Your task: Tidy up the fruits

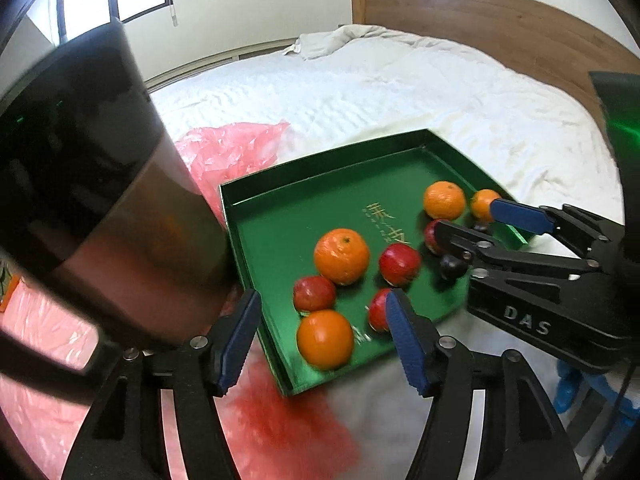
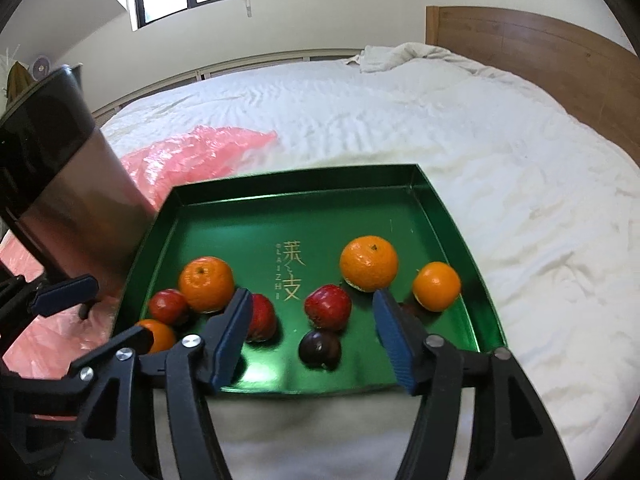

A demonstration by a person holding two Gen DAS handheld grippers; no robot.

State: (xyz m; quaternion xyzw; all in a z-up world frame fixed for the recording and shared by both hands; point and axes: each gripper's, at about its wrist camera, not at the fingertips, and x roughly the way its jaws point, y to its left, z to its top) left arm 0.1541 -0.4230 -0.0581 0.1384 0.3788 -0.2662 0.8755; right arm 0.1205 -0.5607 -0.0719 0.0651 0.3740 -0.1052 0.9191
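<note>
- Both my grippers are released and empty: left gripper (image 1: 324,338), right gripper (image 2: 310,338).
- Oranges (image 2: 369,264), red fruits (image 2: 328,306) and a dark plum (image 2: 320,349) lie loose in the green tray (image 2: 440,200) on the bed.
- I judge sorting midway; next, one fruit needs picking cleanly.

white bed (image 2: 400,128) carries green tray (image 2: 448,220), pink plastic bag (image 2: 192,152)

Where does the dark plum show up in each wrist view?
Left wrist: dark plum right of centre, beside the right gripper's lower finger.
Right wrist: lower centre, near the green tray's front edge, below a red apple.
Shared landmark: the tray's gold lettering.
</note>
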